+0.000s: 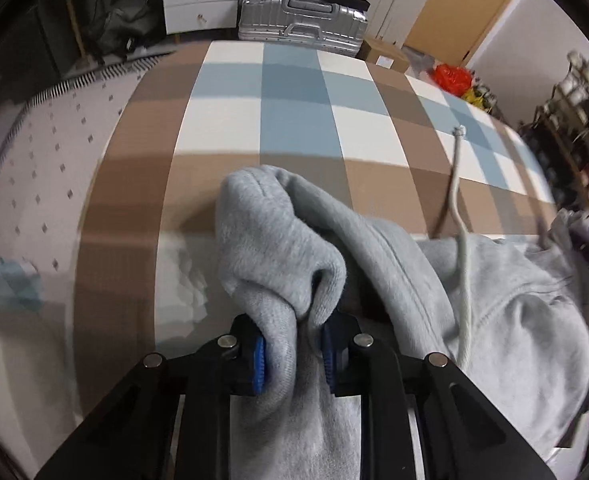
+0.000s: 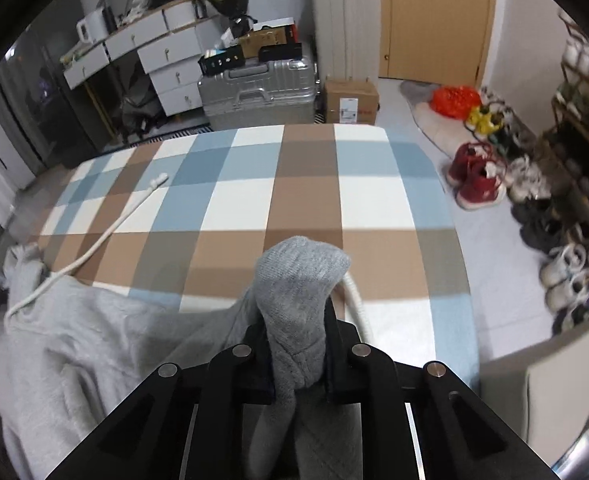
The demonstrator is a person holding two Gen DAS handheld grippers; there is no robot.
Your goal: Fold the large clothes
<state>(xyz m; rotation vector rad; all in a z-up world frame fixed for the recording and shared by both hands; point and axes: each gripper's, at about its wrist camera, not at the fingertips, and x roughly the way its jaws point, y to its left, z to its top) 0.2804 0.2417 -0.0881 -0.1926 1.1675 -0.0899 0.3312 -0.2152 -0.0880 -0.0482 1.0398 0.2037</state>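
One grey hoodie on checked bed; two drawcords. Left gripper and right gripper: fingers clamped on bunched hoodie fabric.

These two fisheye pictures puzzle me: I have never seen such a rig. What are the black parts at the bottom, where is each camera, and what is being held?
Each picture comes from a camera mounted on a hand-held two-finger gripper, looking forward along its fingers; there is no robot arm. The black parts are those fingers. One view shows the left gripper, the other the right gripper. Both are shut on bunched folds of a grey hoodie, which lies partly on a checked blue, brown and white surface. Its white drawstring trails across the checks. Behind stand a silver suitcase and a white chest of drawers; shoes sit on the floor.
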